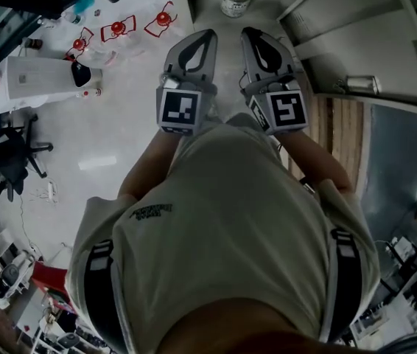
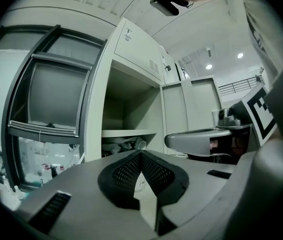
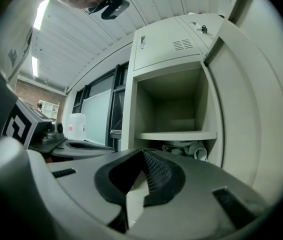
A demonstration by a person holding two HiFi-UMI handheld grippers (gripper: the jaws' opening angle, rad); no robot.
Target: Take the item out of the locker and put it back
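Tongs are both clenched on nothing, left tongs (image 2: 141,153) beside right tongs (image 3: 142,152), levelled at the open pale-grey metal locker (image 3: 127,114), evidently lined up for a reach, since the pale tube-shaped bundle (image 3: 194,149) lies beneath its shelf (image 3: 176,135) at one o'clock, not yet taken.

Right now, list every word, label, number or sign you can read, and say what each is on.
No text is legible in any view.
Shirt print: too small to read.
Square markers: black-and-white patterns, no letters.
Locker door tag: too small to read.
Jug label: blurred.
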